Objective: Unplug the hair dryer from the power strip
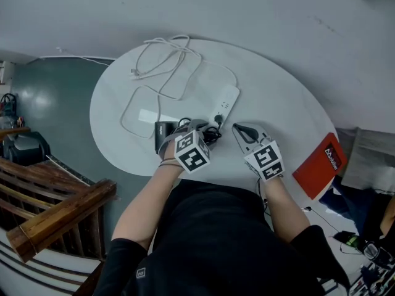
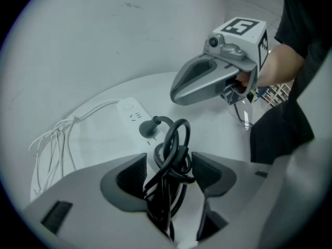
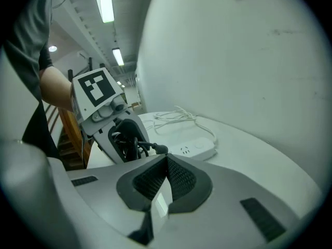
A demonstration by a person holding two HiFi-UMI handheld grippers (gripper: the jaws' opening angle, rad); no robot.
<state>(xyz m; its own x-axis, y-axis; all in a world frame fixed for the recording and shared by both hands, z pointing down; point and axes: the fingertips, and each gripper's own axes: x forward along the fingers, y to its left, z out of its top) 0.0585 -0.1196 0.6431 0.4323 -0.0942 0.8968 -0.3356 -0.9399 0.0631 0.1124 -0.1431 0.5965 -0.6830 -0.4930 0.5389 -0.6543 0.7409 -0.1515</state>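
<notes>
On the round white table (image 1: 278,97) lies a white power strip (image 1: 228,102) with a black plug (image 1: 218,117) in it. In the left gripper view the plug (image 2: 148,127) sits in the strip (image 2: 130,112), and its black cord (image 2: 171,154) loops back in a bundle between my left gripper's pads (image 2: 129,176). The left gripper (image 1: 207,131) is shut on that bundle, beside the black hair dryer (image 1: 163,132). My right gripper (image 1: 236,127) hovers just right of the plug, shut and holding nothing; in its own view the tips (image 3: 167,157) point at the plug (image 3: 158,149).
A long white cable (image 1: 163,60) lies in loose coils over the far left of the table. A red box (image 1: 320,164) stands beside the table at the right. Wooden stair rails (image 1: 55,208) run along the lower left.
</notes>
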